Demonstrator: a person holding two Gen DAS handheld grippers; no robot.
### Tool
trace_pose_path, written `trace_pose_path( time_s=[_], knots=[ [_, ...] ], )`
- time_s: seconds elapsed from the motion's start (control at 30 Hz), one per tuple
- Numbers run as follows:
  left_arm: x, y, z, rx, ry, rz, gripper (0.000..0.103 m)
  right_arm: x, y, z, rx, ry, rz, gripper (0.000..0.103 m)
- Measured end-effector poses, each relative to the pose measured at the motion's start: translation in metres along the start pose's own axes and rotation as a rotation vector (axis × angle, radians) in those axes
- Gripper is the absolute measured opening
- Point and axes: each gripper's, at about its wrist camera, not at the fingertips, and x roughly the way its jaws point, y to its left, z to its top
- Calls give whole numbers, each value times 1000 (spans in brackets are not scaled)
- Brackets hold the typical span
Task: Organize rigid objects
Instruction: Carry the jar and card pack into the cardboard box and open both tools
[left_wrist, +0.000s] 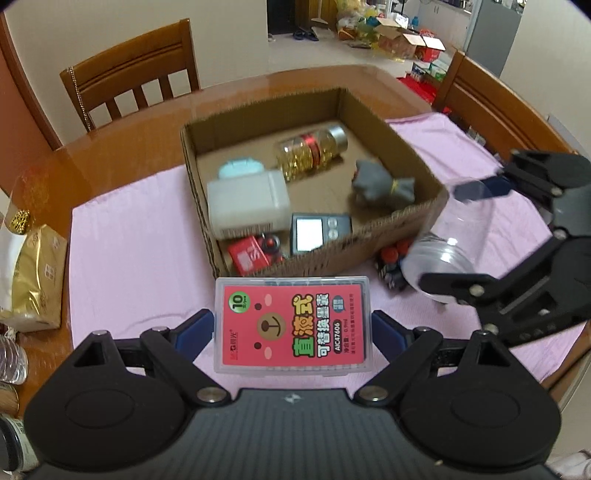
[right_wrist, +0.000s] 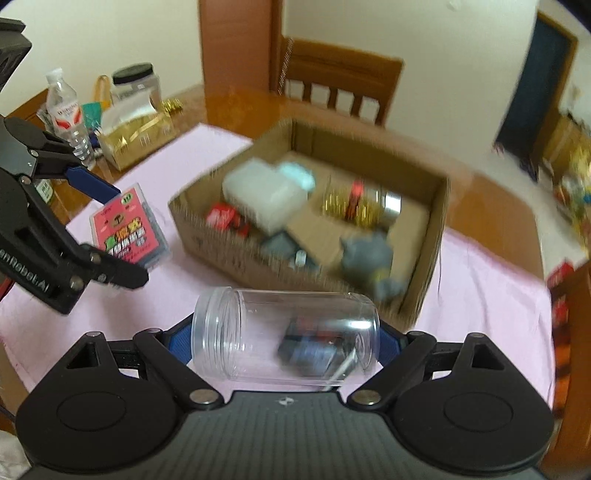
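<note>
- My left gripper (left_wrist: 292, 325) pinches a flat clear plastic case with a red bear-face label (left_wrist: 291, 325) by its two long edges, blue pads pressed against the sides, held above the pink cloth (left_wrist: 140, 258).
- My right gripper (right_wrist: 286, 338) clamps a clear, lidless plastic jar (right_wrist: 286, 334) lying sideways between its pads, open mouth toward the left of its own view; the same jar shows at the right edge of the left wrist view.
- Beneath the jar, on the cloth just beside the box's near wall, lies a small cluster of dark items with red tips (left_wrist: 393, 264); too blurred to name.
- Beyond both grippers, an open brown cardboard box (left_wrist: 388, 236) sits on the cloth-covered wooden table (left_wrist: 122, 147).
- Inside the box: a white plastic bottle with a pale blue cap (left_wrist: 247, 201), a small grey digital scale (left_wrist: 319, 234), a red packet (left_wrist: 248, 255), a grey fabric bundle (left_wrist: 382, 182), and a clear bottle of golden capsules with a silver lid (left_wrist: 314, 151) lying on its side.
- At the table's far side stands a wooden chair (left_wrist: 129, 77).
</note>
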Motion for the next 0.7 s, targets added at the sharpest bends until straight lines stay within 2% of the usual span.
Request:
trace_pose_path(
  time_s=[0.2,0.4,0.5,0.7],
  knots=[
    [-5,9,22,-10,-25,4,90,20,-13,36,-88,-42,-16,93],
    [0,20,43,-20,-60,55,90,50,-19,60,-128,-48,-27,94],
    [6,27,54,-38,-61,73,90,58,-18,65,-135,-55,-26,103],
    [21,37,76,-54,-71,77,90,56,-19,56,-78,-38,-15,103]
  ],
)
